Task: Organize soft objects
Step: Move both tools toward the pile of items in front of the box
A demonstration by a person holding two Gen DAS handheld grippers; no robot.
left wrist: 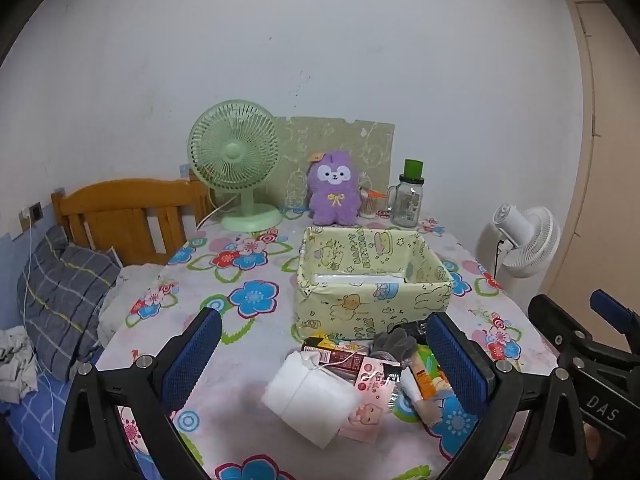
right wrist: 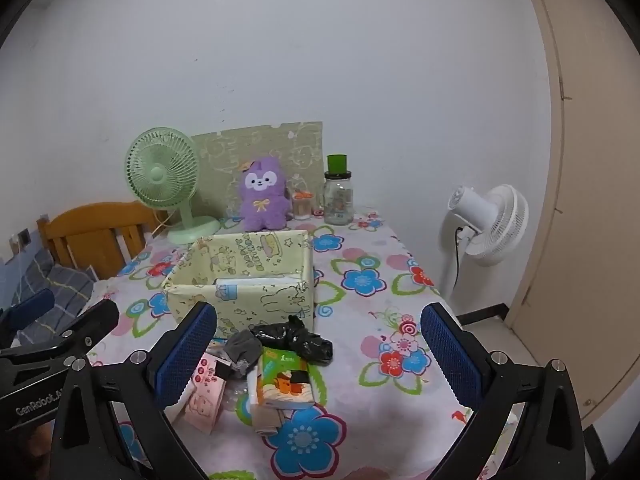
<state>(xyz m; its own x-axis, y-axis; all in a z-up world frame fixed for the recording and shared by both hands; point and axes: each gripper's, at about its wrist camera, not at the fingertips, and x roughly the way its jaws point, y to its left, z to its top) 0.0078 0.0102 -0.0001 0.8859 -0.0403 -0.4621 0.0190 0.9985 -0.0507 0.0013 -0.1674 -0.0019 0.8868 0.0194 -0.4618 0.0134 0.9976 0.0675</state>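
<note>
A flower-printed desk (left wrist: 248, 264) carries everything. Behind the clutter stands a pale yellow cartoon-print box (left wrist: 372, 280), open at the top and nearly empty, only a flat white item showing at its bottom. In front of the box, at the desk's near edge, lies a small heap of soft things: a white folded cloth (left wrist: 308, 396) tied with string, a grey glove (left wrist: 394, 346), a black plastic bag (right wrist: 296, 338), a tissue pack (right wrist: 286, 380) and a few flat packets.

The left gripper (left wrist: 328, 364) hovers over the heap with its jaws spread wide and holding nothing; the white cloth lies directly between and below them, its long axis running diagonally from upper left to lower right. The right gripper (right wrist: 320, 360) also hangs with jaws wide apart and empty, above the tissue pack and the black bag.

The left gripper seems nearer the white cloth, the right nearer the bag, and the box lies straight ahead of both.
</note>
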